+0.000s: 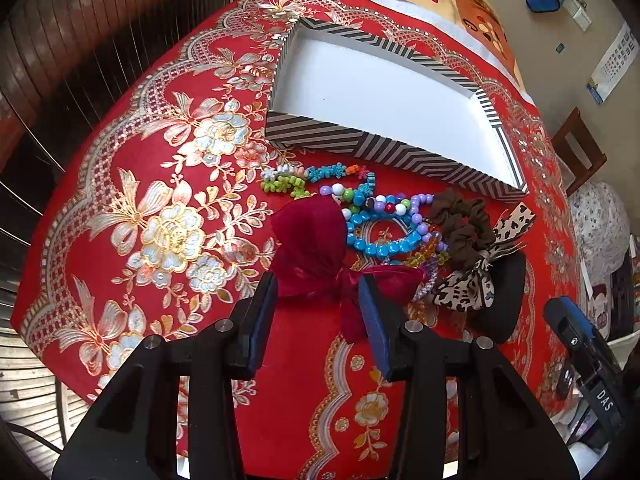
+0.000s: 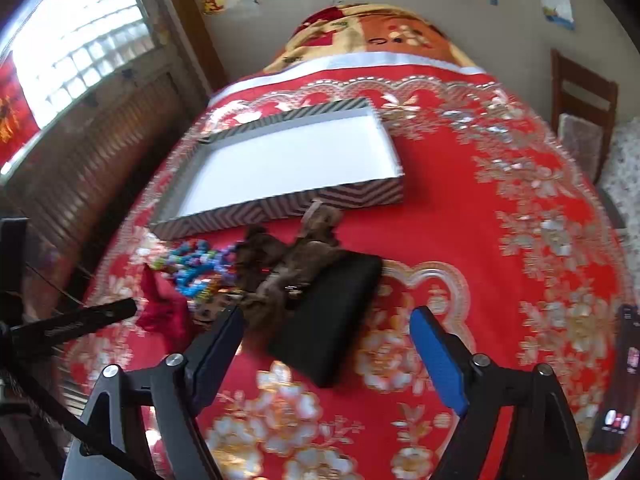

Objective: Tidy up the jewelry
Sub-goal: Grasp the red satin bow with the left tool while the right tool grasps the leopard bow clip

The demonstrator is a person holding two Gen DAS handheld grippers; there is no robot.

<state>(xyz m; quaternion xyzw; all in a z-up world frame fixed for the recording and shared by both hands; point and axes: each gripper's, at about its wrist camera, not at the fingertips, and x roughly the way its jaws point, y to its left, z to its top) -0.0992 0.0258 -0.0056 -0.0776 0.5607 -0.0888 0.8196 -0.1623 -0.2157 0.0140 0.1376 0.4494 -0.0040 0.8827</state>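
A pile of jewelry lies on the red floral tablecloth [image 1: 160, 200] in front of an empty striped box [image 1: 360, 148]: bead bracelets [image 1: 384, 224], a red pouch [image 1: 312, 236] with ribbon, a brown scrunchie [image 1: 460, 220], a leopard bow [image 1: 468, 284] and a black case [image 1: 508, 292]. My left gripper [image 1: 318, 296] is open, its jaws either side of the pouch's ribbon tie. My right gripper [image 2: 328, 332] is open just before the black case [image 2: 332, 316]. The box [image 2: 280, 204], beads [image 2: 196, 268], pouch [image 2: 164, 308] and scrunchie [image 2: 260, 252] show in the blurred right wrist view.
A wooden chair [image 2: 580, 108] stands at the right of the table. A patterned blanket [image 2: 372, 36] covers the far end. A phone [image 2: 624, 380] lies at the table's right edge. A window [image 2: 72, 52] and wooden wall are on the left.
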